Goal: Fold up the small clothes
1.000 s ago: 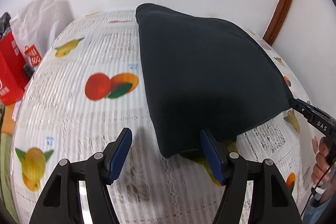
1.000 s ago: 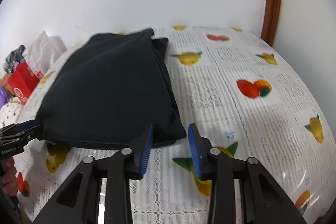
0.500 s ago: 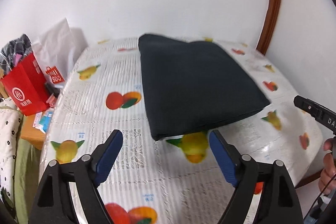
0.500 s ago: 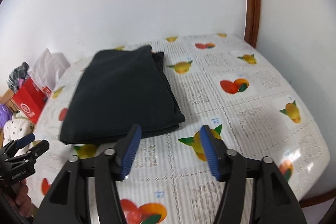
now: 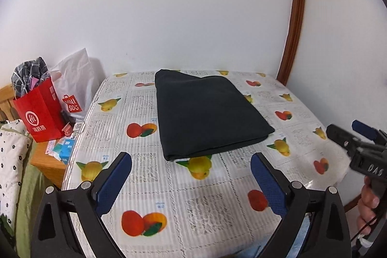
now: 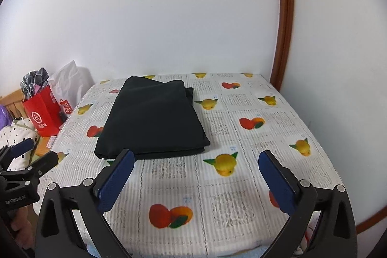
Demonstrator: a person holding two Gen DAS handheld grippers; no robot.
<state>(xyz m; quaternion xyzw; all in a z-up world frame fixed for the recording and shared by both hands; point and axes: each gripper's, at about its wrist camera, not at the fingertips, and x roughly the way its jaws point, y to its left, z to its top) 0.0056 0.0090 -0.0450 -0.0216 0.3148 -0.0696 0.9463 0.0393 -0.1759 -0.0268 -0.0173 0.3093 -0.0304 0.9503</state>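
Observation:
A dark folded garment point(image 5: 205, 113) lies flat on the fruit-print tablecloth point(image 5: 212, 204), toward the far middle of the table; it also shows in the right wrist view point(image 6: 152, 120). My left gripper point(image 5: 191, 181) is open and empty, held back over the table's near edge, well short of the garment. My right gripper point(image 6: 196, 179) is open and empty, also pulled back from the garment. The right gripper shows at the right edge of the left wrist view point(image 5: 350, 134), and the left gripper at the left edge of the right wrist view point(image 6: 33, 154).
A red paper bag point(image 5: 41, 113) with checked cloth and a white shopping bag point(image 5: 72, 88) stand on a low wooden stand left of the table. White walls close the back and right, with a brown door frame point(image 5: 292, 23). A spotted cloth point(image 5: 9, 161) lies far left.
Both grippers have drawn back from the garment's near edge and opened wide. The garment stays folded on the table.

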